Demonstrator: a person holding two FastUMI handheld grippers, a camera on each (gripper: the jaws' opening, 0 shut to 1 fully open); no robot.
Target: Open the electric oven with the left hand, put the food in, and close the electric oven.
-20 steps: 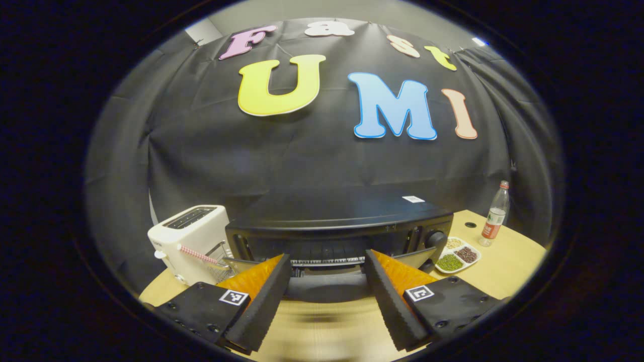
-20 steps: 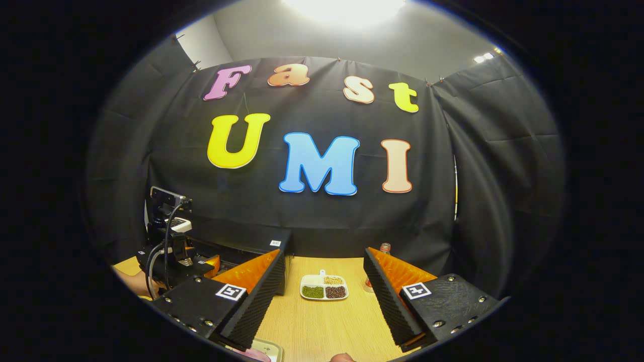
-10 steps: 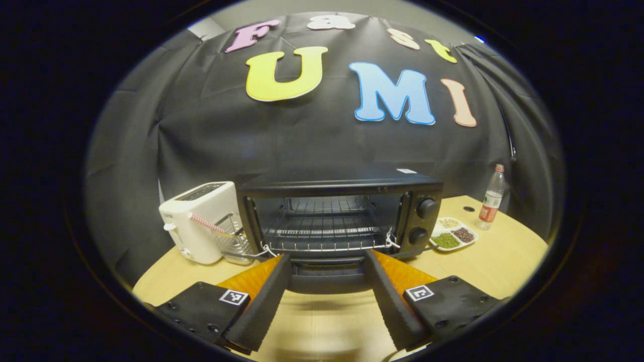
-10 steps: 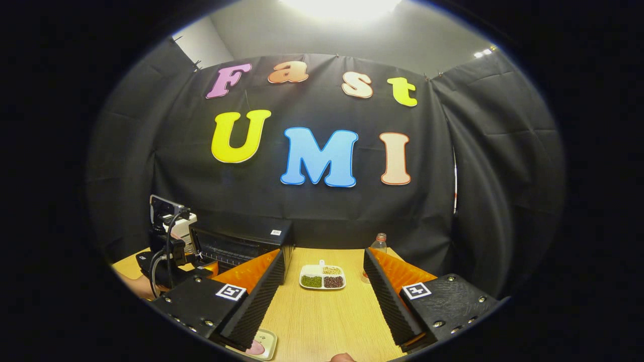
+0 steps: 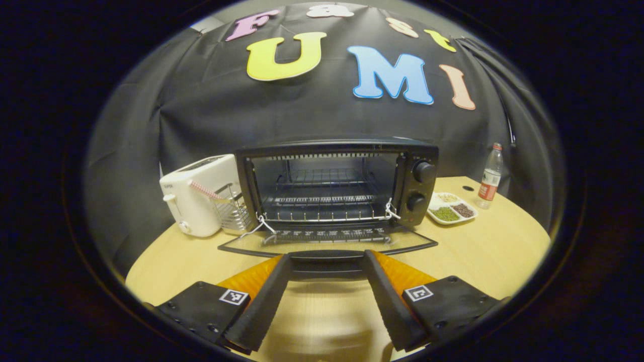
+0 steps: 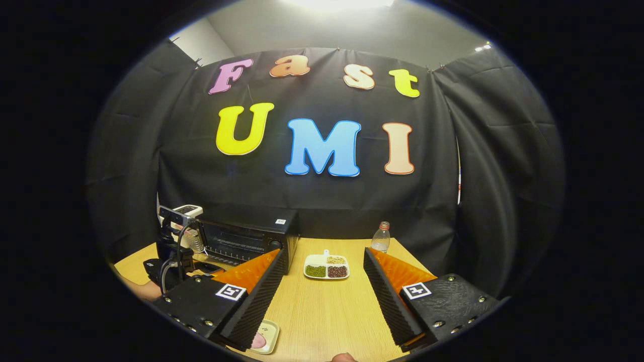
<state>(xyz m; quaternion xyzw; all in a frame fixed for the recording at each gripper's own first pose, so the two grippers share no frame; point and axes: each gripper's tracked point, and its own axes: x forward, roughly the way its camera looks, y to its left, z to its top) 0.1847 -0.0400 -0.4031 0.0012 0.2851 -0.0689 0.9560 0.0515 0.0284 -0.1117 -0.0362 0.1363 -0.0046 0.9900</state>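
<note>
A staged booth set up as a kitchen: black cloth wall [image 5: 211,115], wooden table [image 5: 483,251] ahead of the fingers carrying an oven [image 5: 337,183], toaster [image 5: 193,198] and bottle [image 5: 490,176].

I could read no words or numbers. The bottle [image 5: 490,176] wore a red label and the oven [image 6: 251,240] carried a small white sticker on top, both too small to make out. Square black-and-white coded tags sat on my gripper bodies.
</note>
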